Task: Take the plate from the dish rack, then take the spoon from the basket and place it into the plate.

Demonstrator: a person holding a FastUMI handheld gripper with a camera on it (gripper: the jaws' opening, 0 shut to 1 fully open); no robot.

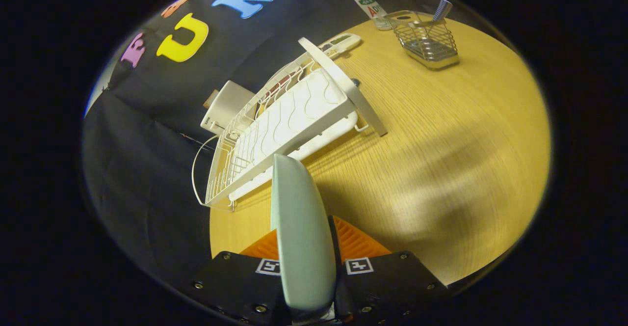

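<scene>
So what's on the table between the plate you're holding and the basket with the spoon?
Nothing: in the gripper view, bare wooden table stretches from the plate, clamped between the gripper fingers, to the basket. The dish rack sits off beside it.

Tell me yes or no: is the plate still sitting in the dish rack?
No: the plate stands edge-on, clamped between the gripper fingers, apart from the dish rack.

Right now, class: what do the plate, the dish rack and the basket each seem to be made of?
Plate, clamped edge-on in the gripper: probably glazed ceramic or melamine, with a smooth pale sheen. Dish rack: thin white-coated wire over a white tray, likely plastic. Basket: bare shiny metal mesh.
</scene>
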